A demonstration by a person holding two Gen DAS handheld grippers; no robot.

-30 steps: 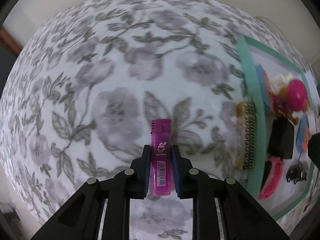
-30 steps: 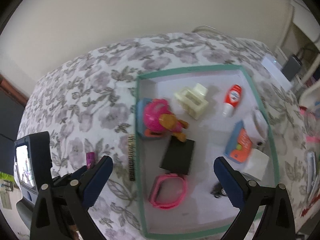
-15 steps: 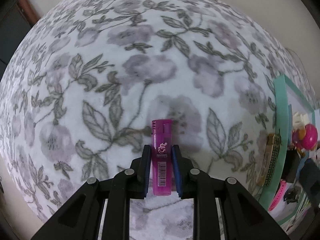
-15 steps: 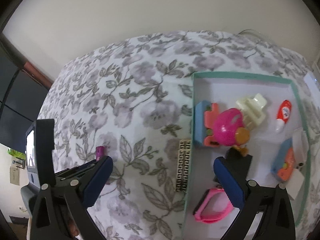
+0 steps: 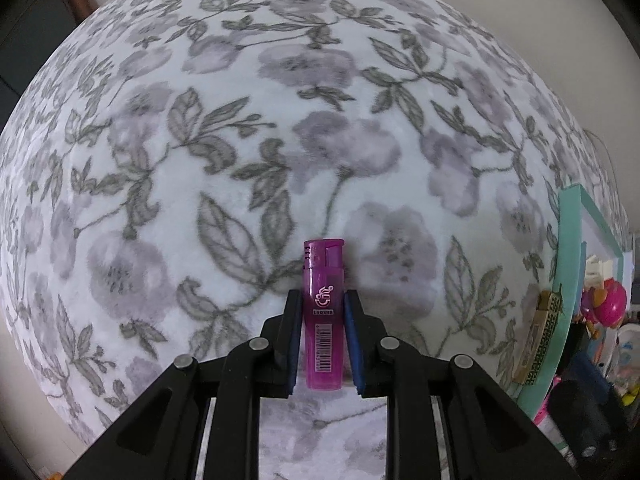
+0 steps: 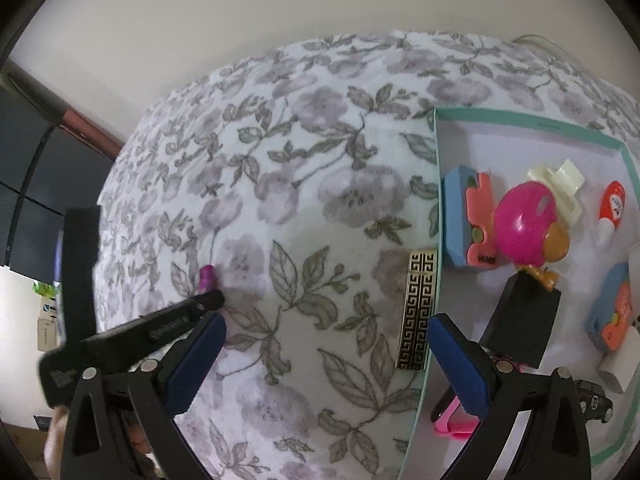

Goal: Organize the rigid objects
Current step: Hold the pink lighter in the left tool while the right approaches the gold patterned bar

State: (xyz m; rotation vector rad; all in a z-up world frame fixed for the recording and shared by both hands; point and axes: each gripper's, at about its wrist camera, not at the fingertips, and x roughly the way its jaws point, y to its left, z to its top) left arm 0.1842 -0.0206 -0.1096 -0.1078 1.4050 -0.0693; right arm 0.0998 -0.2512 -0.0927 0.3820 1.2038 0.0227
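Carried leftward, well away from the tray (image 5: 570, 216), left gripper (image 5: 323, 344) pinched the lighter (image 5: 323, 316) upright over floral cloth (image 5: 240, 140), its long axis along the fingers, while right gripper (image 6: 326, 354), spread and empty, hung nearer the tray's near wall.

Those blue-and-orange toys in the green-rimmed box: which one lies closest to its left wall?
The blue-and-orange toy beside the pink ball toy, pressed against the box's left wall. The other blue-and-orange toy lies far right.
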